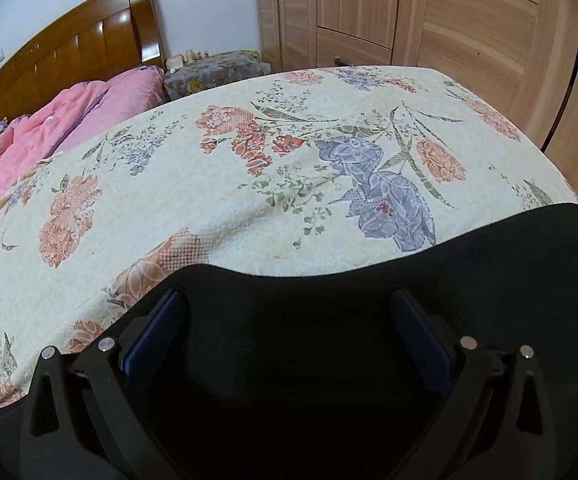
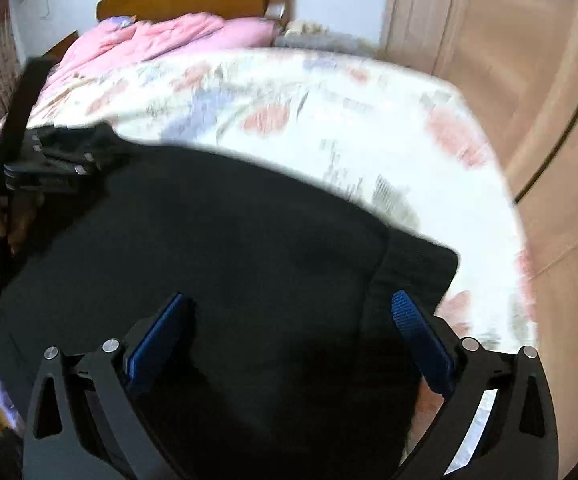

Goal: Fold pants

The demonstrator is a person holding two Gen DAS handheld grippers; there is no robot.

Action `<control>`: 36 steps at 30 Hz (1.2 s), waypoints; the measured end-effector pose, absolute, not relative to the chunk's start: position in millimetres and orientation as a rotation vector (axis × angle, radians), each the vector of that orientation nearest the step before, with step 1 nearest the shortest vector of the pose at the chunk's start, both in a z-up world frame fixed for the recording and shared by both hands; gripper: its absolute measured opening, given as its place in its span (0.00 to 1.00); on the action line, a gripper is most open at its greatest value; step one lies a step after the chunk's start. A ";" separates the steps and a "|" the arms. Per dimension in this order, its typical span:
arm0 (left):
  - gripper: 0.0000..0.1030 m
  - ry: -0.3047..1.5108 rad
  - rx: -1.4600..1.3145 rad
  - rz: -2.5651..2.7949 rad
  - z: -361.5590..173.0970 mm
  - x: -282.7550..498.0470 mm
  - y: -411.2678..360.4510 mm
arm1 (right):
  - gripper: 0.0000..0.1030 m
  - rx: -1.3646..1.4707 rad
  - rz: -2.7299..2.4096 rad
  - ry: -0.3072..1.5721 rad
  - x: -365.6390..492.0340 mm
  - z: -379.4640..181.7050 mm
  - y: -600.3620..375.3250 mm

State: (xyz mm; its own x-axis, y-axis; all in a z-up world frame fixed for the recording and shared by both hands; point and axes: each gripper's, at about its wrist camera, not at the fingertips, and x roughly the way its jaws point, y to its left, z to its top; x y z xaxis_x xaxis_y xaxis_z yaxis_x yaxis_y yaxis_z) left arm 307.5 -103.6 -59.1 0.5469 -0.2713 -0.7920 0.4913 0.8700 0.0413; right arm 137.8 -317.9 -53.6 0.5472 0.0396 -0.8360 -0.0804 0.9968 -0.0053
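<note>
Black pants (image 1: 329, 292) lie flat on the floral bedspread (image 1: 249, 200) at the near edge of the bed. My left gripper (image 1: 289, 304) is open, its blue pads wide apart just over the pants. In the right wrist view the pants (image 2: 217, 232) spread across the near half of the bed, with a folded layer edge on the right (image 2: 417, 268). My right gripper (image 2: 289, 304) is open above the pants, holding nothing. The left gripper (image 2: 49, 160) shows there at the far left, at the pants' edge, held by a hand.
A pink quilt (image 1: 49, 120) and a wooden headboard (image 1: 89, 52) are at the far left of the bed. A covered nightstand (image 1: 217, 70) stands behind the bed. Wooden wardrobe doors (image 1: 449, 12) run along the right. The right wrist view is blurred.
</note>
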 end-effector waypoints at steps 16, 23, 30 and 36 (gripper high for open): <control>0.99 0.882 0.267 -0.459 -58.5 307.2 -103.2 | 0.95 -0.165 0.265 0.846 22.2 -60.4 -251.4; 0.99 0.881 0.270 -0.457 -58.4 307.0 -103.1 | 0.96 -0.061 0.299 0.796 25.0 -41.5 -236.1; 0.98 0.827 0.222 -0.471 -45.7 298.5 -91.0 | 0.96 -0.092 0.285 0.811 22.1 -59.1 -231.0; 0.98 0.627 0.136 -0.403 7.7 207.1 24.7 | 0.96 -0.086 0.270 0.825 19.9 -53.7 -233.2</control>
State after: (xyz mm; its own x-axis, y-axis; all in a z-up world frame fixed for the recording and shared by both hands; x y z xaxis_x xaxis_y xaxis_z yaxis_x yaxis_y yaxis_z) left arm 207.1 24.7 7.7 0.7352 -0.3255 -0.5945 0.4064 0.9137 0.0024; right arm 19.9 -233.2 -53.7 0.6465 0.2036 -0.7352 -0.2704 0.9623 0.0288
